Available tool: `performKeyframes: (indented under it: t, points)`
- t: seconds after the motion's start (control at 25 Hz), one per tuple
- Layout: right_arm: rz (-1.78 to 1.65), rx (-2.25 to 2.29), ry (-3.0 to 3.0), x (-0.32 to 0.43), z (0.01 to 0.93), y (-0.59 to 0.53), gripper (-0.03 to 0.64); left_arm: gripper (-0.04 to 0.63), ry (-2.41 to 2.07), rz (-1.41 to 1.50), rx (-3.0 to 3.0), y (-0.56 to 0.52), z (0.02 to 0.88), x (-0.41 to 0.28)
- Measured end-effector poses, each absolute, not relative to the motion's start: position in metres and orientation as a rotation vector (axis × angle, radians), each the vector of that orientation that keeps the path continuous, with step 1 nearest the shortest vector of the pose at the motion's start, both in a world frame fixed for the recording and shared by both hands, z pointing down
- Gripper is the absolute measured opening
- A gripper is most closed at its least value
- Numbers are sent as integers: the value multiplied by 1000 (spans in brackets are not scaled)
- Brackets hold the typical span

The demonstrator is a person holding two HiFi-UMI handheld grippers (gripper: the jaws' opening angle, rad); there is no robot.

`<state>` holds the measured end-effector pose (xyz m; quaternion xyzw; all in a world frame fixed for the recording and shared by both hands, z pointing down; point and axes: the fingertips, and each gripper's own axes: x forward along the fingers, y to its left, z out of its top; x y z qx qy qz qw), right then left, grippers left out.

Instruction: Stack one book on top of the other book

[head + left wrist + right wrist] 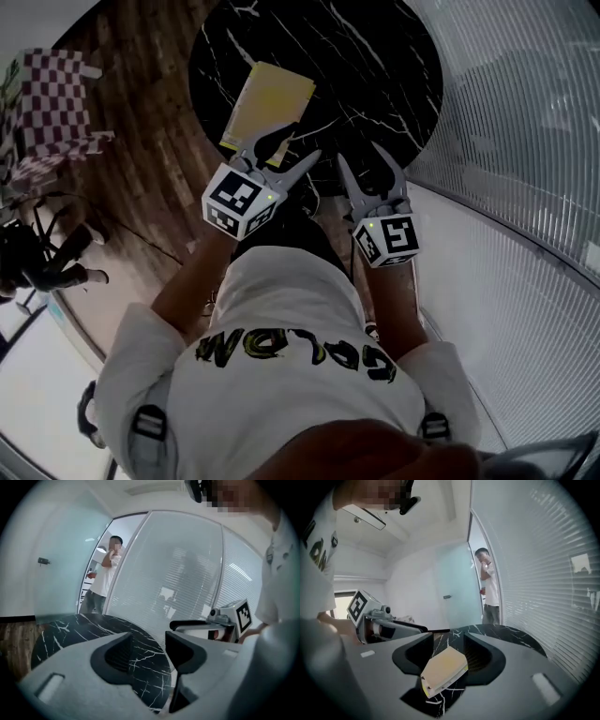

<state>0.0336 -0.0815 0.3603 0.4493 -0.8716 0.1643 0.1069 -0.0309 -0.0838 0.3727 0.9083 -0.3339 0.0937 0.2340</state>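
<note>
Both spread and empty, left claw (286,150) and right claw (361,155) hang above the black surface (375,66), yellow book (267,103) flat near its edge; risk: a skewed pinch could shove it off.

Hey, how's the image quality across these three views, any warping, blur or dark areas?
Head view: heavy fisheye bending, dim marble table, yellow book stands out. Left gripper view: dark round vignette, soft foreground, bright blinds. Right gripper view: same vignette, book crisp.

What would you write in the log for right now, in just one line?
left gripper: open, empty | right gripper: open, empty | yellow book: lying on black table, not held
</note>
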Motion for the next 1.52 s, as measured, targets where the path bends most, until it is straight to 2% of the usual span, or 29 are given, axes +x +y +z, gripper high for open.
performKeyframes:
  t: [0.24,0.4,0.52,0.68,0.92,1.12,1.52]
  points:
    - [441,1386,-2611,58,311,-66,189,164,-867,154,2548,-68,322,-1]
    - [415,1414,-2657,64,283,-55,151,148,-826,109,2595,-61,296,13]
    - [398,1412,-2688,63,266,-46,136,105,-815,78,2620,-53,280,21]
    - [357,1395,-2730,59,246,-37,123,96,-792,29,2658,-44,258,30]
    - [335,1405,-2773,57,227,-26,79,2,-798,-28,2690,-35,238,31]
    - [294,1420,-2799,63,221,-21,3,2,-805,-43,2695,-28,232,32]
    - [281,1420,-2814,67,213,-22,3,2,-834,-56,2692,-31,231,39]
